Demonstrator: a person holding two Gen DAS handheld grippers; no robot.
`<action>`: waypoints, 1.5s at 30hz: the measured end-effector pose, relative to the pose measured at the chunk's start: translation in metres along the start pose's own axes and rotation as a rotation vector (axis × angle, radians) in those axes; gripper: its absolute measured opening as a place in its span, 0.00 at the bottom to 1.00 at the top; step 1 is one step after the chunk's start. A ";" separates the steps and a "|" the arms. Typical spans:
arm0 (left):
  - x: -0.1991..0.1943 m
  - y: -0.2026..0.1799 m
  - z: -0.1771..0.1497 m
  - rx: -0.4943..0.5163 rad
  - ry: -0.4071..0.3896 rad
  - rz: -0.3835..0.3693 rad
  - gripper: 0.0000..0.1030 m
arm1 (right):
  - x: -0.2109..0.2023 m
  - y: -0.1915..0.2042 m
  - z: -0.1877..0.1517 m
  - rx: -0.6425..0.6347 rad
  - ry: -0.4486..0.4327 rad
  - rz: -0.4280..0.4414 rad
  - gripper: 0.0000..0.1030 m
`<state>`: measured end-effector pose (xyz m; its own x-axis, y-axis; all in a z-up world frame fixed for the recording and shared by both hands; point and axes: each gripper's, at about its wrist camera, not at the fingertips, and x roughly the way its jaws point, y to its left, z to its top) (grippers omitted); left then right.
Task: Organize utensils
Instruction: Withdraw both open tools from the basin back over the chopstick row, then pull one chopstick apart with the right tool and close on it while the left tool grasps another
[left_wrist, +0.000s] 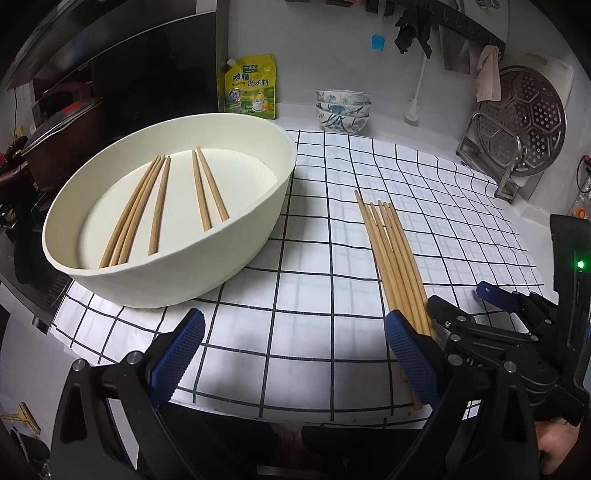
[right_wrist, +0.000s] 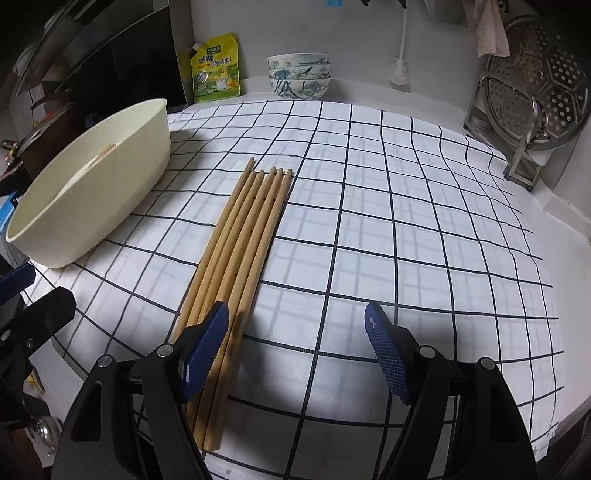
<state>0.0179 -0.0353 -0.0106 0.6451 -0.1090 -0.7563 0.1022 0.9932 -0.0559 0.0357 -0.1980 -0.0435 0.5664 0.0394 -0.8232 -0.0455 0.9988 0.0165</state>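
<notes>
We saw cream oval basin (left_wrist: 207, 273) holding six wooden chopsticks (left_wrist: 157, 206); left gripper (left_wrist: 295, 354), right gripper (right_wrist: 295, 354) jaws spread, empty; chopstick bundle (right_wrist: 240, 251) under right gripper's left jaw.

Chopsticks (right_wrist: 240, 236): pale, unvarnished-looking wood, matt, with a few small dark specks along the shafts. Further chopsticks in the basin (left_wrist: 159, 206) show the same light wood. Basin (left_wrist: 255, 229): cream, smooth, matt, plastic by its look. Cloth (right_wrist: 406, 229): white fabric with a dark grid, slightly rippled, matt. Left gripper (left_wrist: 295, 354) and right gripper (right_wrist: 295, 350): matt black plastic arms with bare metal pins; finger pads (right_wrist: 207, 339) blue, finely ribbed, rubbery in appearance. Steamer tray (left_wrist: 532, 122): perforated metal, dull sheen. Bowls (left_wrist: 343, 109): glazed, glossy ceramic. Seasoning pouch (left_wrist: 253, 86): glossy yellow plastic film.
</notes>
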 end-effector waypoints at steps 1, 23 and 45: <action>0.000 0.000 0.000 0.001 0.001 -0.001 0.93 | 0.001 0.001 0.000 -0.005 0.003 -0.006 0.71; 0.018 -0.014 -0.002 0.012 0.049 -0.023 0.93 | -0.002 -0.010 -0.007 -0.024 0.005 -0.038 0.71; 0.056 -0.039 0.001 0.009 0.104 0.027 0.93 | 0.002 -0.056 -0.013 0.052 0.004 -0.033 0.71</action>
<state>0.0514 -0.0804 -0.0501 0.5657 -0.0773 -0.8210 0.0931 0.9952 -0.0295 0.0283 -0.2541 -0.0537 0.5632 0.0059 -0.8263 0.0164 0.9997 0.0183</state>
